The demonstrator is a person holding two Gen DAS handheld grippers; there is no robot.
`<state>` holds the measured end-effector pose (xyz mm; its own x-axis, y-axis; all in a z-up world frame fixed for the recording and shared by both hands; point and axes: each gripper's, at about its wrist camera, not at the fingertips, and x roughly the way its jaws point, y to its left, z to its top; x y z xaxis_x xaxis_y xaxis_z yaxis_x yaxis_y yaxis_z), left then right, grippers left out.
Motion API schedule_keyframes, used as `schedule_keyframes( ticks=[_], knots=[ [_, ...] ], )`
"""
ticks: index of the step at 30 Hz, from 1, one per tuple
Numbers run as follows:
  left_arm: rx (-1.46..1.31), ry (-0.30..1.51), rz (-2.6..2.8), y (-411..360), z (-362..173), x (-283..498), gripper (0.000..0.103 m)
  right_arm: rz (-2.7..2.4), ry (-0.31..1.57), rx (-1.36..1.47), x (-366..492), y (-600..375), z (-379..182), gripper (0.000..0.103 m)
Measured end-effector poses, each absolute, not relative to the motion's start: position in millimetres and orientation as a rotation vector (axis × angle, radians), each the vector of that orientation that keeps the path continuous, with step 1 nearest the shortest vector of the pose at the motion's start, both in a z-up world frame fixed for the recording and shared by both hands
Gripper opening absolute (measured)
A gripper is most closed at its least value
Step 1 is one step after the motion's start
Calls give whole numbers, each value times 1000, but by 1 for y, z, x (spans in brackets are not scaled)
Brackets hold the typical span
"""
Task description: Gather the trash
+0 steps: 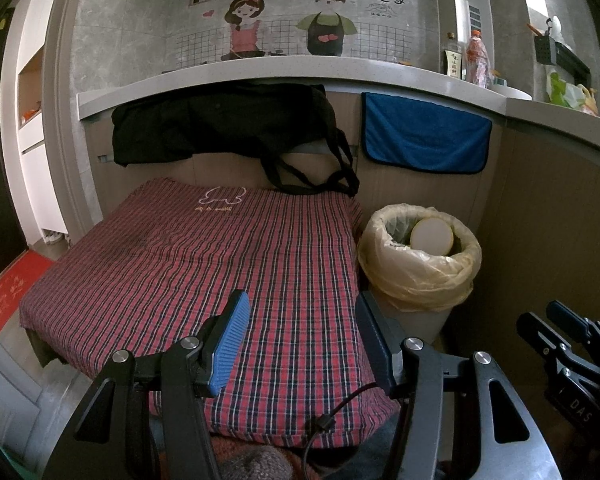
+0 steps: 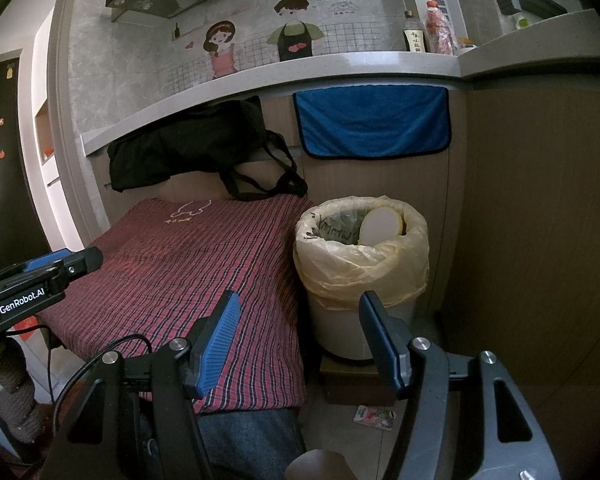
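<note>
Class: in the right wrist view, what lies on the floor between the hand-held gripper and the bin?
A small printed wrapper lies there, below the trash bin; right wrist view only.

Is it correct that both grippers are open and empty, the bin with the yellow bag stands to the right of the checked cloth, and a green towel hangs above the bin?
Not quite: the towel is blue, not green, as the right wrist view shows. The rest holds: the left gripper and right gripper are open and empty, and the bin stands right of the checked cloth.

Grey tiled wall (image 1: 120, 40) with cartoon decal (image 1: 284, 20), pale countertop (image 1: 260, 70), wood-panel cabinets (image 2: 540, 200), plaid-covered table (image 1: 200, 260)
</note>
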<state>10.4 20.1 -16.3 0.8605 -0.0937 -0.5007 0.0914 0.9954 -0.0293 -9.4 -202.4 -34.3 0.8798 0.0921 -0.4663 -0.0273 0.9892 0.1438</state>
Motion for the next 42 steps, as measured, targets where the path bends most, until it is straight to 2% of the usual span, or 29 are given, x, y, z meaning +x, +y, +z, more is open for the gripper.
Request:
schedule_keyframes(
  ticks=[42],
  knots=[
    [-20, 528, -100, 14, -18, 9, 56, 21, 451, 143, -27, -197, -25, 59]
  ],
)
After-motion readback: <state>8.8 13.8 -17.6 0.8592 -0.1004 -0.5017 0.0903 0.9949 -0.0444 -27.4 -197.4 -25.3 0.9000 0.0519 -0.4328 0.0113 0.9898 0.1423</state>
